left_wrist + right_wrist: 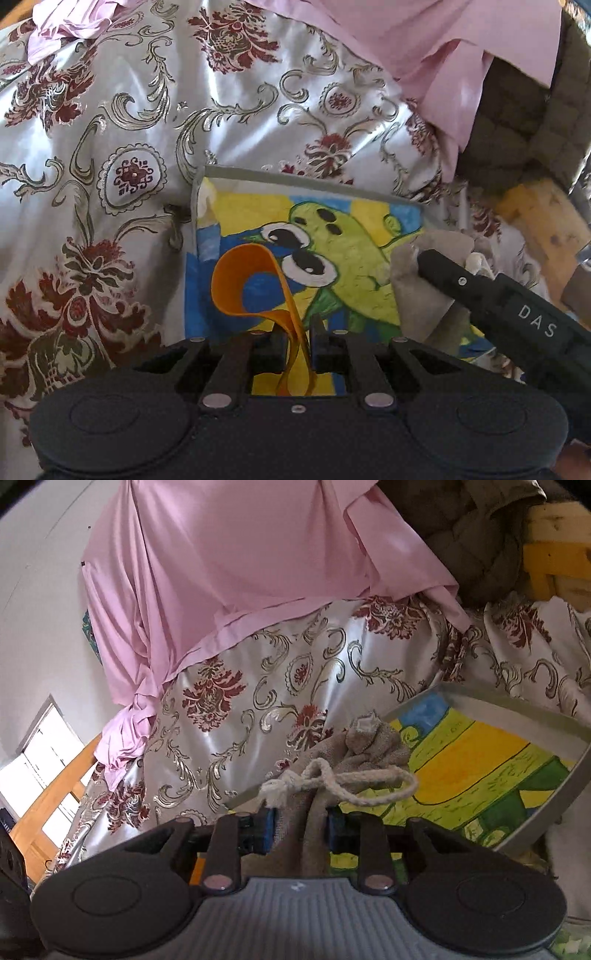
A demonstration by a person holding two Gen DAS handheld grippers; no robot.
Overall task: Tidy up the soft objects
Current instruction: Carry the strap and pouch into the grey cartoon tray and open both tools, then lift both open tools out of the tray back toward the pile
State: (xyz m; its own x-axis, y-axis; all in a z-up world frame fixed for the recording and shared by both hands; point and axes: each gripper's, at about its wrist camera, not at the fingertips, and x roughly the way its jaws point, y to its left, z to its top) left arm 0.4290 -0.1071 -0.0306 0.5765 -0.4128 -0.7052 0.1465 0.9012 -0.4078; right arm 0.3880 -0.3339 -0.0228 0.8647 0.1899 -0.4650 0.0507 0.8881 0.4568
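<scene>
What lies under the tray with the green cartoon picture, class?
The tray rests on a shiny floral bedcover, which spreads out around it. What the cover hides beneath cannot be seen. An orange band and a beige drawstring pouch hang over the tray's painted floor.

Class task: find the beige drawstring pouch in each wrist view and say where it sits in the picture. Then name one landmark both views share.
Left wrist: the pouch is at mid right, at the tip of the right gripper, over the tray's right edge.
Right wrist: the pouch is at lower centre, between the right gripper's fingers, above the tray.
Shared landmark: the cartoon-painted tray.
</scene>
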